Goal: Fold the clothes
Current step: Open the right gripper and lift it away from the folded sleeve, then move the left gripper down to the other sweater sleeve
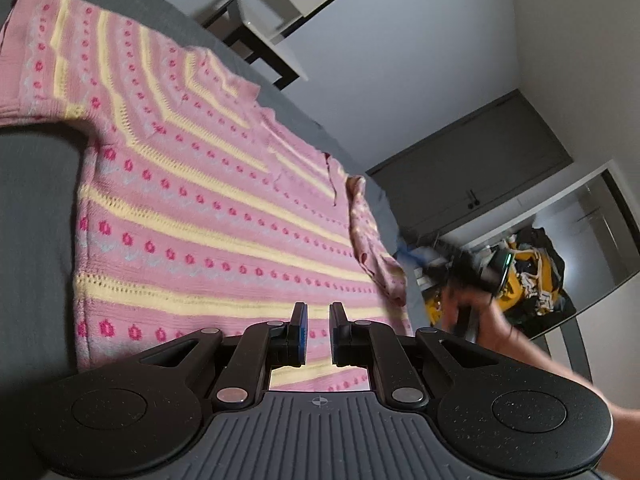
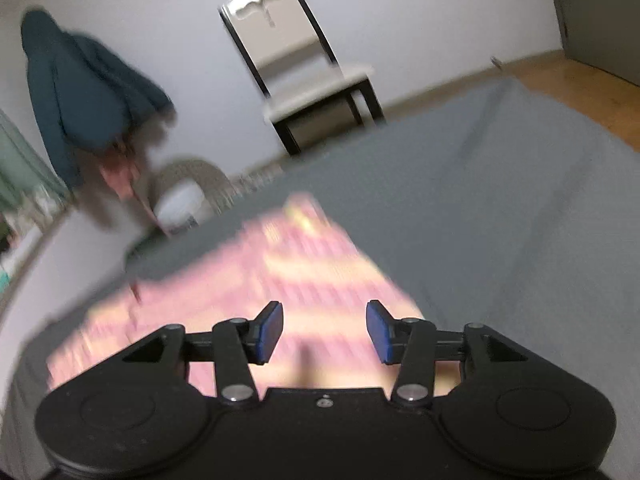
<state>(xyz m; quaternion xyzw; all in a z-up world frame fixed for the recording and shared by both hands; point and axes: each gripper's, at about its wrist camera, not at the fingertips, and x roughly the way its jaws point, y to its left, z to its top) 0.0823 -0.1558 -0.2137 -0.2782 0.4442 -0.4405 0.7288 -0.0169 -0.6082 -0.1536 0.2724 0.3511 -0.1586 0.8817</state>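
Left hand-held gripper point(image 1: 318, 334): blue pads set narrowly apart, nothing between them, positioned over the hem end of the pink striped sweater point(image 1: 208, 200). The sweater lies spread flat on the grey bed point(image 1: 36, 216), one sleeve extended, the other bunched at the far edge. Right hand-held gripper point(image 2: 325, 330): pads wide apart, empty, above the blurred sweater point(image 2: 304, 264). A chair point(image 2: 316, 80) stands beyond the bed.
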